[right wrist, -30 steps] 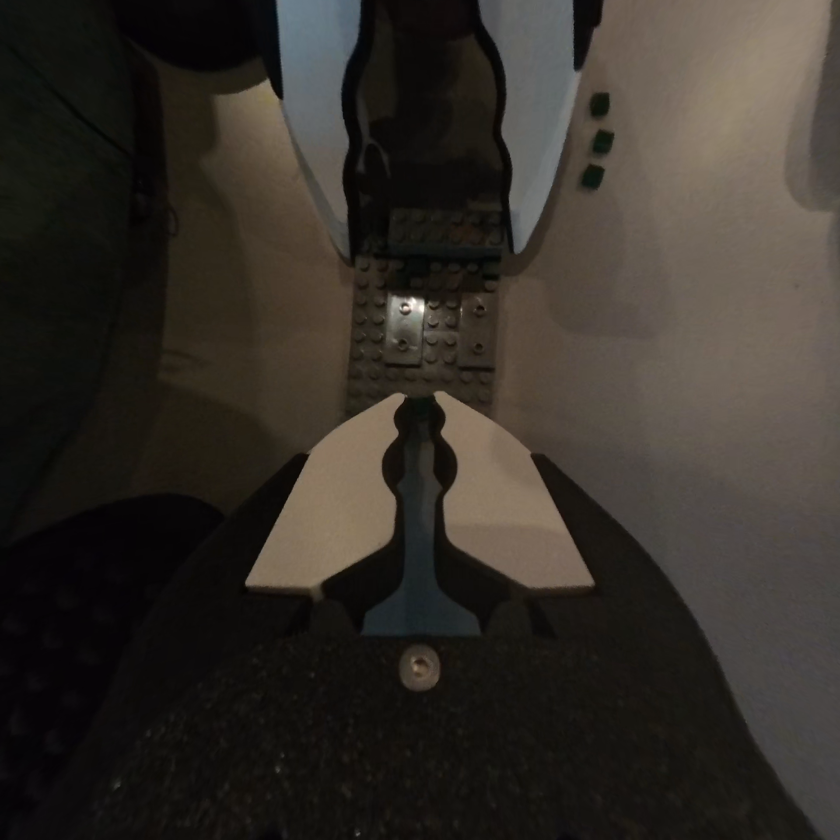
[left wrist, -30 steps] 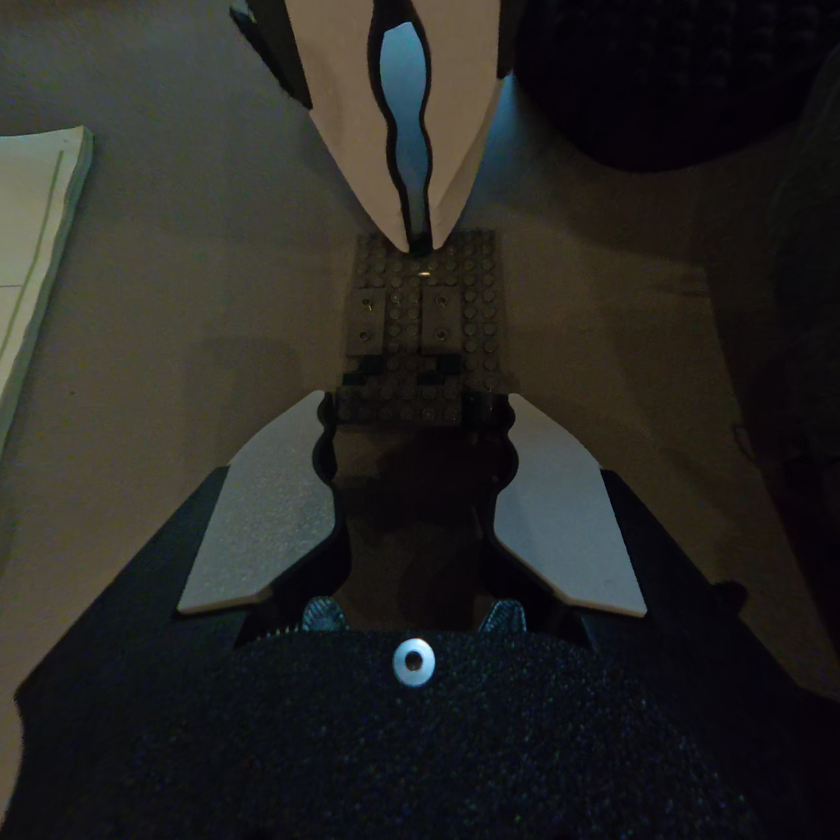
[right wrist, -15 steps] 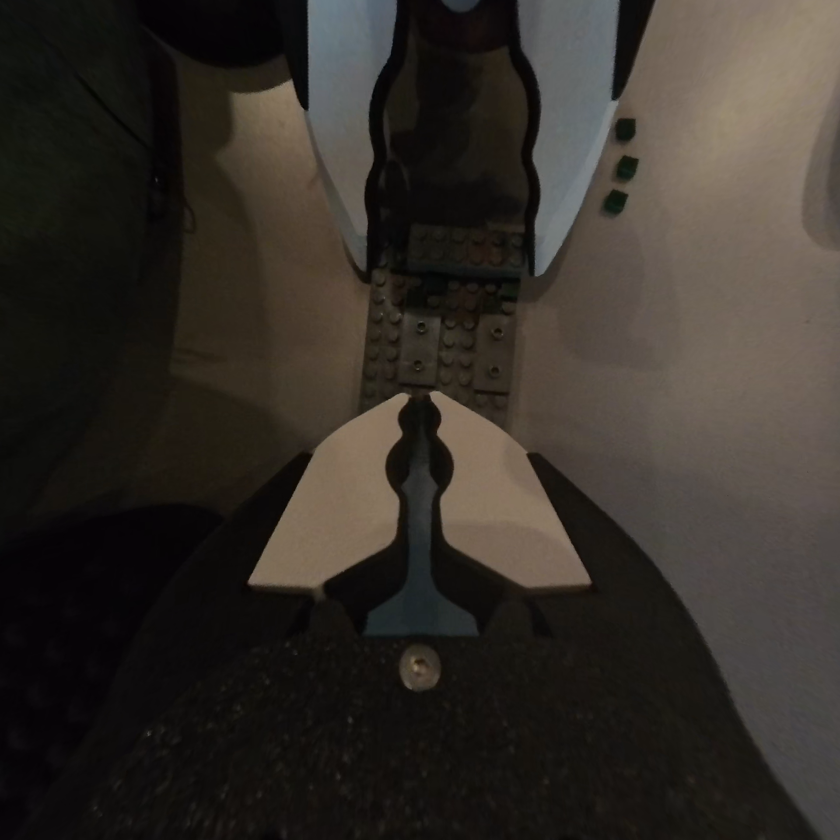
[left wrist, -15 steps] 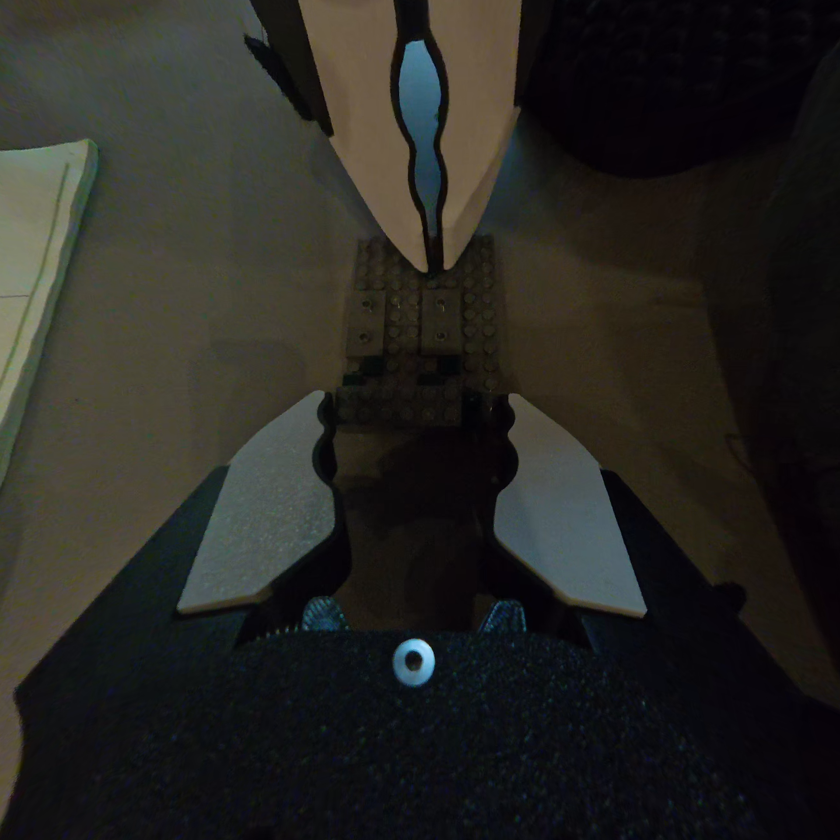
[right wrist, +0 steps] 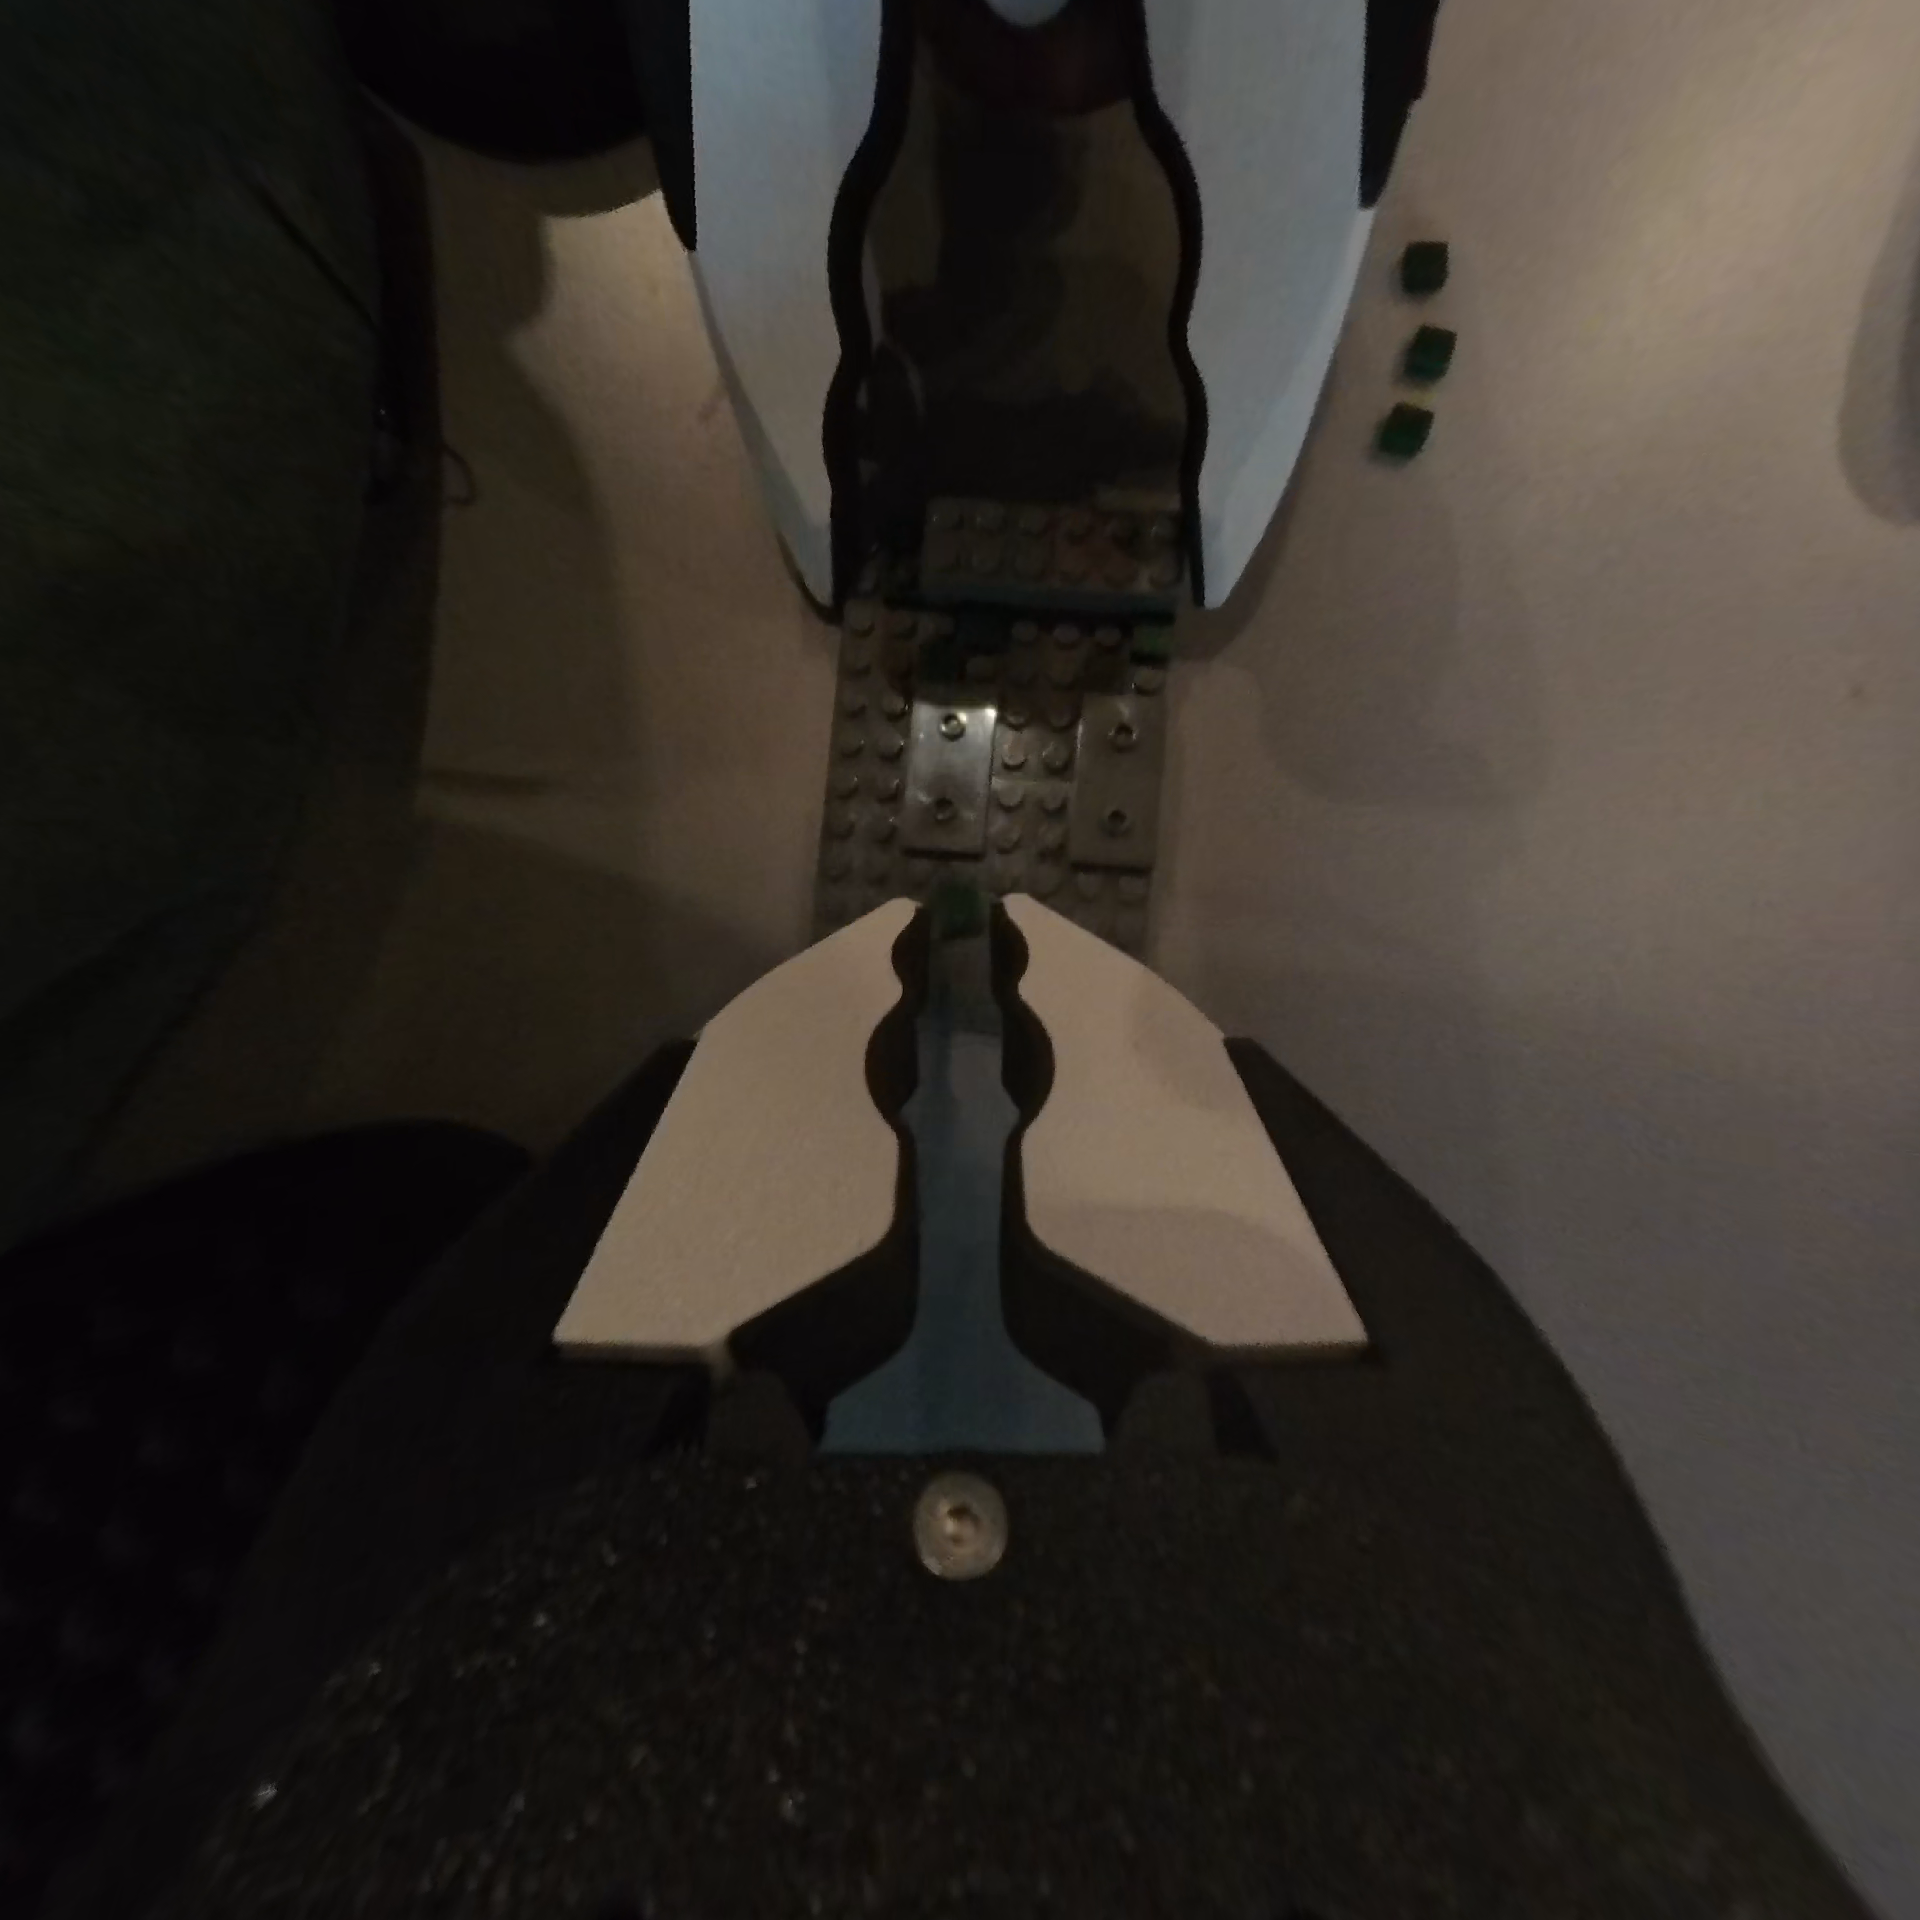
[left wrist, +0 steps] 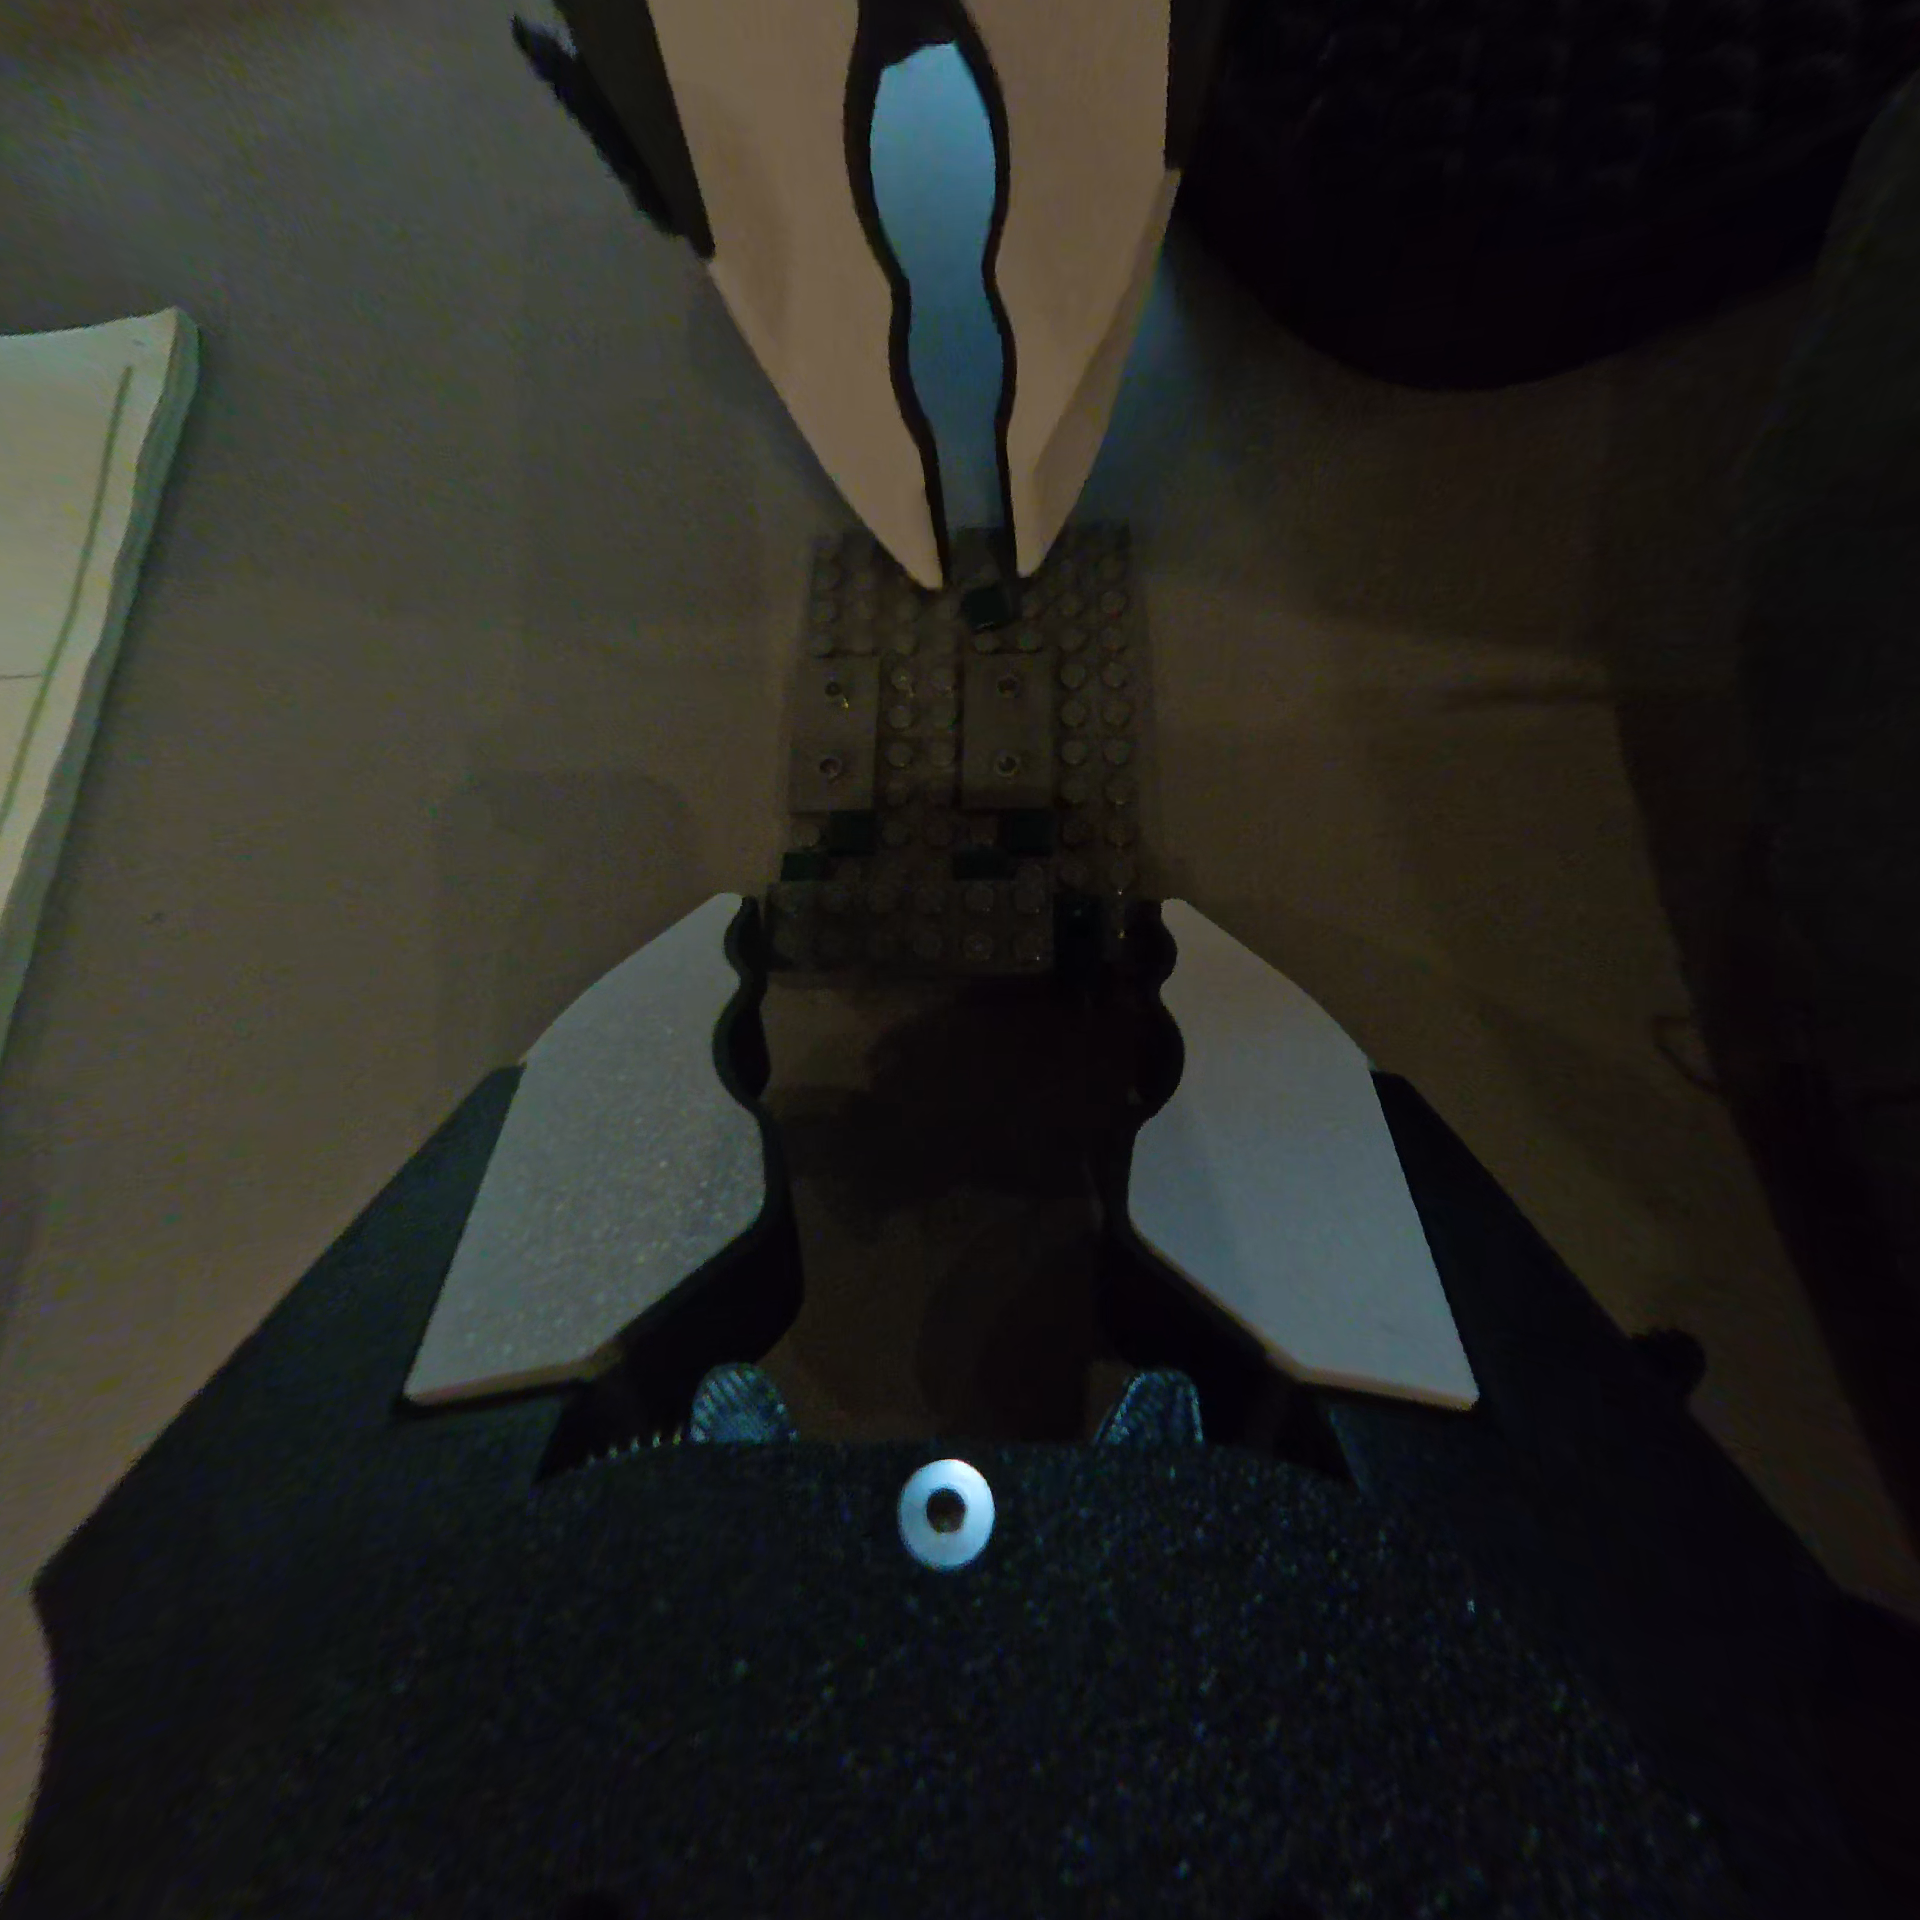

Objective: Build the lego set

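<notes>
A grey studded lego plate [left wrist: 1101, 727] lies on the table, with two smooth grey tiles [left wrist: 1003, 717] and a few dark green pieces on it. My left gripper [left wrist: 951, 904] is shut on the plate's near end, one finger on each long side. My right gripper [left wrist: 979, 577] comes from the far side with its tips at the plate's far end and its jaws a little apart. A small dark green piece [left wrist: 987, 608] sits on the plate at those tips. In the right wrist view the piece [right wrist: 956, 914] shows between the right gripper's tips [right wrist: 958, 904], and the left gripper [right wrist: 1018, 597] holds the plate [right wrist: 862, 779].
Three small green pieces [right wrist: 1421, 348] lie in a row on the table to the right of the plate. A white booklet [left wrist: 73, 623] lies at the left edge. A dark round object [left wrist: 1558, 156] and dark cloth stand at the far right. The gap from one gripper's tips to the other's is roughly 6 centimeters.
My right gripper came down onto the plate's far end with its jaws shut, then opened them a little. The small green piece now shows on the plate. The left gripper has not moved.
</notes>
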Demonstrator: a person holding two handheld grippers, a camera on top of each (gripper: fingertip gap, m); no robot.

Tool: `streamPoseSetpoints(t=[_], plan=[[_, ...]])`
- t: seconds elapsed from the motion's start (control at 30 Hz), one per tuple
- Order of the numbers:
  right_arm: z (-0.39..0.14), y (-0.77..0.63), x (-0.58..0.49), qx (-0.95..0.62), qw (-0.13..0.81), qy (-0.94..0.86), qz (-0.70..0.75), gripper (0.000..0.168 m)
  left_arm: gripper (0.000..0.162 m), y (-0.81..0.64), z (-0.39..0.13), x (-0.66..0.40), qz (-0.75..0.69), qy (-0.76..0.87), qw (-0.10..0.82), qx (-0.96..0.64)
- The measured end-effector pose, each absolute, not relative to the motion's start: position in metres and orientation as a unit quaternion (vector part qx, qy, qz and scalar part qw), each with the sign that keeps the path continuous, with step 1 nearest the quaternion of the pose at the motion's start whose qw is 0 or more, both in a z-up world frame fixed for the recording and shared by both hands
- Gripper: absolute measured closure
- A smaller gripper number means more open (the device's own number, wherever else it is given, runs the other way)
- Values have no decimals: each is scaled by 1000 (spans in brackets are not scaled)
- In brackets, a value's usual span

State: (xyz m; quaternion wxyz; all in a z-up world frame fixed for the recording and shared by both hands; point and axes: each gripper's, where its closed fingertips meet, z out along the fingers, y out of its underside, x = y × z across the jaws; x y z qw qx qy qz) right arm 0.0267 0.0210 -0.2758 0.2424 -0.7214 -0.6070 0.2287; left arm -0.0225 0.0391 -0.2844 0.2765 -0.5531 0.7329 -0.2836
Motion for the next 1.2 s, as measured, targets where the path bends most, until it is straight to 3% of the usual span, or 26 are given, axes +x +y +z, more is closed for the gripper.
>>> streamPoseSetpoints(t=[0.4, 0.63, 1.2], plan=[[-276, 21, 23, -713, 237, -619, 227, 168, 92, 39, -284, -24, -284, 730, 280, -555], [-277, 17, 27, -716, 242, -612, 231, 159, 92, 37, -284, -24, -285, 731, 279, -553], [-279, 18, 26, -704, 229, -635, 220, 163, 93, 36, -284, -25, -286, 732, 279, -553]])
